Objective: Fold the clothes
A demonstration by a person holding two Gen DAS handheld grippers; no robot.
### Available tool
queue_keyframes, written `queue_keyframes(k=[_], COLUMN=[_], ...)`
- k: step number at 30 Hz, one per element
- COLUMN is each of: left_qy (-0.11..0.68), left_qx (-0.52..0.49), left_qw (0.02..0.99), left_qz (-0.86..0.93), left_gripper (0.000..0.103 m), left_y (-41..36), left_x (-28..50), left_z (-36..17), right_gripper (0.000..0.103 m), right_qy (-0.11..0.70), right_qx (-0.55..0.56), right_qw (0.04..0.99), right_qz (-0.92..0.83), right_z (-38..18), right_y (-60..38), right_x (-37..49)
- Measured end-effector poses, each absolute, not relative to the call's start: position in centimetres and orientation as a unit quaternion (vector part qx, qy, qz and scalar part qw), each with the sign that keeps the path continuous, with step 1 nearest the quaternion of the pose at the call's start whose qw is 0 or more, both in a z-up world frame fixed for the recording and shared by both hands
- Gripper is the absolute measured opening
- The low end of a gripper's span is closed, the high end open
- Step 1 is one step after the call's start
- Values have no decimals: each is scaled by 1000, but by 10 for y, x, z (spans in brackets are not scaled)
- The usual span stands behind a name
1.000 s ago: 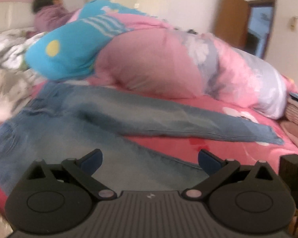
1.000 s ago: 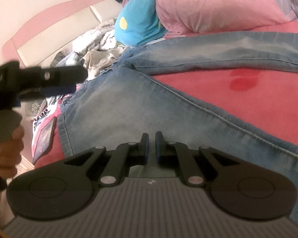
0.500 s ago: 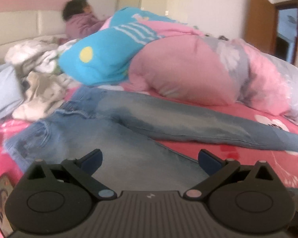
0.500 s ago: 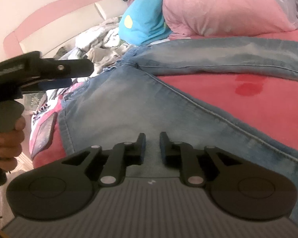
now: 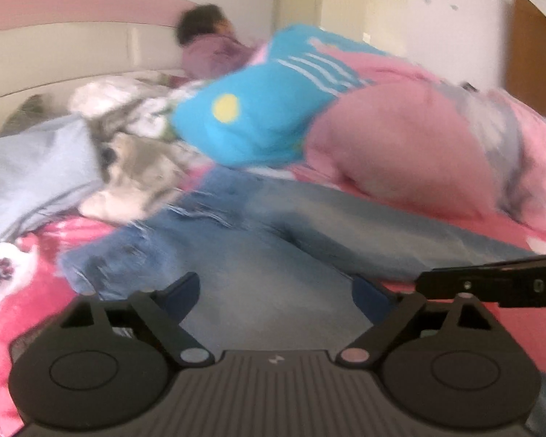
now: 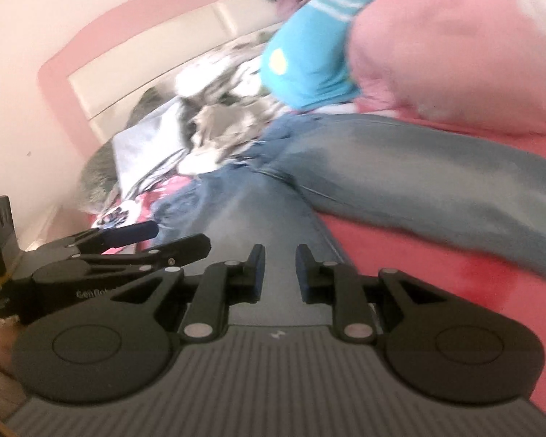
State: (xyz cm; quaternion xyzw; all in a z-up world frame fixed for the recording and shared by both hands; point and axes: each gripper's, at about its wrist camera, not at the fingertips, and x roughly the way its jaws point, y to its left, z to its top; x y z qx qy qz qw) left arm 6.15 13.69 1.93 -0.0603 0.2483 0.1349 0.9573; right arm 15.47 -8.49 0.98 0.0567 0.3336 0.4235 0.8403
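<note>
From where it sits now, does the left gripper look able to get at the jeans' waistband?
Probably yes. The left gripper hangs open over the jeans, with the waistband ahead to its left and nothing lying over it. The right gripper sits off to the side.

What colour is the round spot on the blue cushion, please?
Yellow, on the blue cushion; clearest in the left wrist view.

The jeans [image 5: 273, 240] lie spread on the bed [image 5: 29, 291], legs splayed out to the right. Behind them sits the heaped quilt [image 5: 400, 153], a pillow [image 5: 258, 123] on its left end. Left of the jeans lies crumpled clothing [image 5: 134, 174]; behind that, the headboard [image 5: 72, 58].
</note>
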Motion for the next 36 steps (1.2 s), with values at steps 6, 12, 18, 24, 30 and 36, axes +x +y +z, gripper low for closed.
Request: queue_keyframes(k=[6,12,18,24,30,36], left_qy=[280,273,271,266,269,269], left_qx=[-132,-136,-145,-152,-147,-150], left_qw=[942,944,944,945,945,945], left_qz=[133,125,118,114,113,110], left_gripper=[55,49,48,50,53,54], left_y=[155,159,165,164,159,160], left_x=[71,64,63,58,56,57], left_z=[-9,-30,-36,-36,-36,-37], right_gripper=[12,10,8,9,9,9], right_qy=[320,320,319,317,320,306], right_qx=[-25,-162,-245,-195,-239,-232], right_qw=[811,731,683,661,585,578], right_qz=[489,580,610,652,705,720], right_z=[29,22,-29,-2,-19,-15], right_y=[-4,103,185,172,199,220], right_x=[205,220,222,228,211,207])
